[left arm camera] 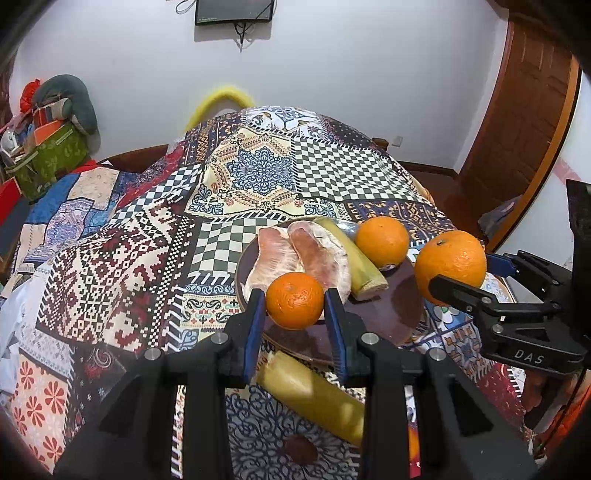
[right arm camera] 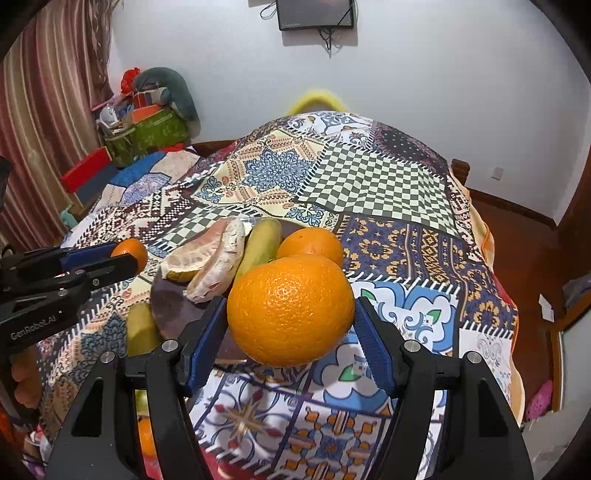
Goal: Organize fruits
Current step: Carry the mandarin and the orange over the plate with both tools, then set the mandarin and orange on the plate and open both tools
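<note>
Left gripper (left arm camera: pixel 295 306) clamped on a small orange (left arm camera: pixel 294 300), blue pads pressed to both its sides, fruit held above the near edge of a dark brown plate (left arm camera: pixel 391 314). Right gripper (right arm camera: pixel 291 332) closed around a large orange (right arm camera: pixel 290 309), pads tight against its flanks, fruit lifted over the patchwork cloth (right arm camera: pixel 373 184) just right of the plate (right arm camera: pixel 170 306). Same large orange (left arm camera: pixel 450 264) seen from the left wrist view at the plate's right rim, gripped by the black fingers (left arm camera: pixel 458 291) of the right gripper (left arm camera: pixel 458 269). On the plate, two peeled pomelo segments (left arm camera: pixel 299 254) lying side by side toward the left, touching a yellow-green banana piece (left arm camera: pixel 354 262) that lies diagonally beside them, and a third orange (left arm camera: pixel 382 242) resting at the far right edge against that banana piece. Same group in the right wrist view: pomelo segments (right arm camera: pixel 210 258), banana piece (right arm camera: pixel 258 245), third orange (right arm camera: pixel 310 243) partly hidden behind the held fruit. Off the plate, a second banana piece (left arm camera: pixel 314 395) lying on the cloth near the plate's close rim, below the left gripper; also visible at the plate's left side in the right wrist view (right arm camera: pixel 140 328). Small orange (right arm camera: pixel 129 253) visible there too, between the left gripper's (right arm camera: pixel 122 256) fingers. Wall-mounted screen (left arm camera: pixel 234 11) high on the white wall behind
</note>
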`<state>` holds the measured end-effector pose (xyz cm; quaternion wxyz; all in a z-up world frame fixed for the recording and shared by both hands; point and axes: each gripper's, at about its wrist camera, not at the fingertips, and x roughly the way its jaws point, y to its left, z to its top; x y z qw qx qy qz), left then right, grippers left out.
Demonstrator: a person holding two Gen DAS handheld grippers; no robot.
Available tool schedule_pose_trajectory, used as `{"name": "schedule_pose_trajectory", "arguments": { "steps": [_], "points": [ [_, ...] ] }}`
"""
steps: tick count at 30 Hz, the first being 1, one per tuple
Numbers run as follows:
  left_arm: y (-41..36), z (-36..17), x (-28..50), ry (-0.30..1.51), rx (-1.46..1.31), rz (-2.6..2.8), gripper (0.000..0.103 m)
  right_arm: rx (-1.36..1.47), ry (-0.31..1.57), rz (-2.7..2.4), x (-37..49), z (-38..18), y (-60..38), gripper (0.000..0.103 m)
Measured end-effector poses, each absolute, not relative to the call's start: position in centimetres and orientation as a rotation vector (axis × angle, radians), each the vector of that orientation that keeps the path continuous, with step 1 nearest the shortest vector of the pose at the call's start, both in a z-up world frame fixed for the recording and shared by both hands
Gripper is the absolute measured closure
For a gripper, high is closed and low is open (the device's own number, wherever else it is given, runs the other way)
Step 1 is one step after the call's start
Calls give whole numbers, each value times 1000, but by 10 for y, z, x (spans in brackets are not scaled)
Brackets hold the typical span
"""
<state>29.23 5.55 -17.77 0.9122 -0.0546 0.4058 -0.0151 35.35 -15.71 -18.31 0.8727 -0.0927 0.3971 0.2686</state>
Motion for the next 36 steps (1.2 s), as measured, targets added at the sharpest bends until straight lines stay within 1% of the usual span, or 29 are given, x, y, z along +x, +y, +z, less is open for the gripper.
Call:
{"name": "schedule_pose_trajectory", "arguments": {
  "steps": [9,15,25,28,30,33,36],
  "points": [
    [56,-200,309,895,-120,-55,71,-237,863,573,364,-202,-147,37],
    [57,-214,315,937,-131,-62,71,-248,867,579,369,-202,-143,37],
    [52,-224,316,966,-123,-72,71,-256,885,582,369,-206,-143,36],
    [51,-223,315,967,-112,-68,71,-263,894,574,368,-206,-143,35],
    [51,-221,314,966,-105,-65,70,-261,902,568,367,-206,-144,32],
    [52,-215,310,956,-107,-57,66,-257,902,563,365,-204,-147,32],
    [54,-207,303,944,-111,-50,65,-239,900,563,360,-197,-153,32]
  ]
}}
